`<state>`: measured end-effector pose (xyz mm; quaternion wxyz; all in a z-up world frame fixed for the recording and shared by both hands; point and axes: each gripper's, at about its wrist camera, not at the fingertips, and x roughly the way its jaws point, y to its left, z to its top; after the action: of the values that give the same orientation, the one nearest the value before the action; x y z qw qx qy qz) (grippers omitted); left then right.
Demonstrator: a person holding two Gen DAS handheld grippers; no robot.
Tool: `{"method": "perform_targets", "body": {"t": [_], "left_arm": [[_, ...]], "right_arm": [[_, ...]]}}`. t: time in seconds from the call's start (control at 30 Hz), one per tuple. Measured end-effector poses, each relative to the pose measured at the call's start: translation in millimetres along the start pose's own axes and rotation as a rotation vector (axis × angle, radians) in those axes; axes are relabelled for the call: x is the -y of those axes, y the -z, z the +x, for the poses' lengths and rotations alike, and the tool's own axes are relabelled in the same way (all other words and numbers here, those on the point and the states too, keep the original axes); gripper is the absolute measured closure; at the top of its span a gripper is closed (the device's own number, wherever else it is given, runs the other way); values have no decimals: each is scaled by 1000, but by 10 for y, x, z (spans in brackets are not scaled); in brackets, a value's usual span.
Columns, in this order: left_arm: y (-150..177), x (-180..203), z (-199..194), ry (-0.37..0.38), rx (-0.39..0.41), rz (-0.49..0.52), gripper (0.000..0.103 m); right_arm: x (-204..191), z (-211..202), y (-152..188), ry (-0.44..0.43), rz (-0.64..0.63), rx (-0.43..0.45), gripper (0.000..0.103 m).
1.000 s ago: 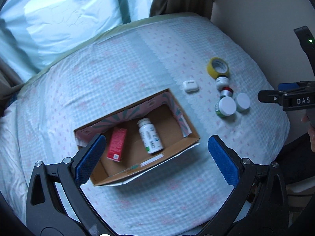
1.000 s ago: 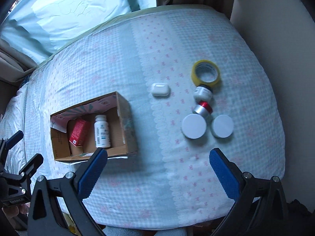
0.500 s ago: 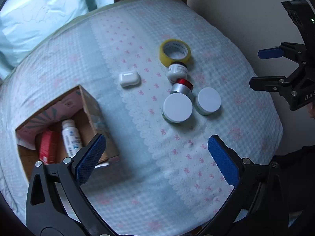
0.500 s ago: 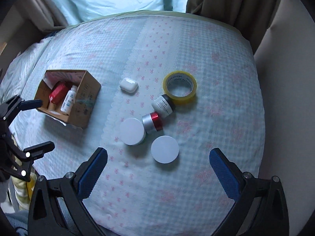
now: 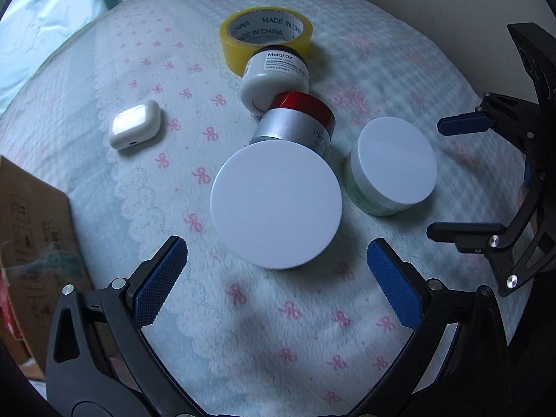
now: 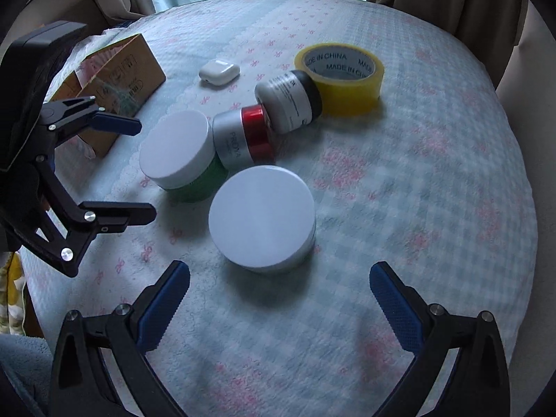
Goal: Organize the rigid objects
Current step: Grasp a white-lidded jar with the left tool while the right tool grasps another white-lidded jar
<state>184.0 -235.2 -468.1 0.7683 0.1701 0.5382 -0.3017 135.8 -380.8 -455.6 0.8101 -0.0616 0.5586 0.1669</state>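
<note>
My left tongs (image 5: 276, 281) hang released above the green jar (image 5: 276, 205), and my right tongs (image 6: 279, 299) gape wide over the pale jar (image 6: 262, 220). Both jars stand on the bed (image 6: 434, 208), beside 2 toppled jars (image 6: 243, 135), a tape roll (image 6: 342, 76), an earbud case (image 6: 219, 72) and the cardboard box (image 6: 118, 76).

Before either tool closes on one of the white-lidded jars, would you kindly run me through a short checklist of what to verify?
1. Left tool open wide enough for the green jar: ok, jaws spread, nothing held.
2. Right tool open for the pale jar: ok, empty too.
3. Each jar centred ahead of its tool: ok in both wrist views.
4. Green jar free of neighbours: not ok, the silver and red jar lies against it.
5. Pale jar free of neighbours: ok, cloth shows around it.
6. Space in the cardboard box: cannot tell, its inside is hidden.
</note>
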Motion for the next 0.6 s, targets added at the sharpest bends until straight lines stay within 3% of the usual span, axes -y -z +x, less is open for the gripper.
{"method": "perform_targets", "body": {"t": [0.13, 0.33, 0.37, 0.5, 0.53, 0.6], "left_arm": [[-25, 0, 133, -10, 28, 18, 1], [-57, 12, 270, -28, 48, 40, 8], [-65, 9, 288, -28, 48, 38, 9], [-104, 0, 328, -40, 56, 35, 22], [-113, -7, 334, -35, 57, 30, 31], [-131, -5, 342, -25, 58, 19, 34]], "right_arm": [[-56, 139, -1, 17, -75, 43, 0], [-89, 290, -83, 13, -103, 79, 9], [-94, 308, -97, 18, -106, 82, 15], [-111, 334, -162, 13, -104, 95, 30], [-127, 330, -170, 11, -111, 95, 35], [-165, 335, -184, 27, -129, 94, 36]]}}
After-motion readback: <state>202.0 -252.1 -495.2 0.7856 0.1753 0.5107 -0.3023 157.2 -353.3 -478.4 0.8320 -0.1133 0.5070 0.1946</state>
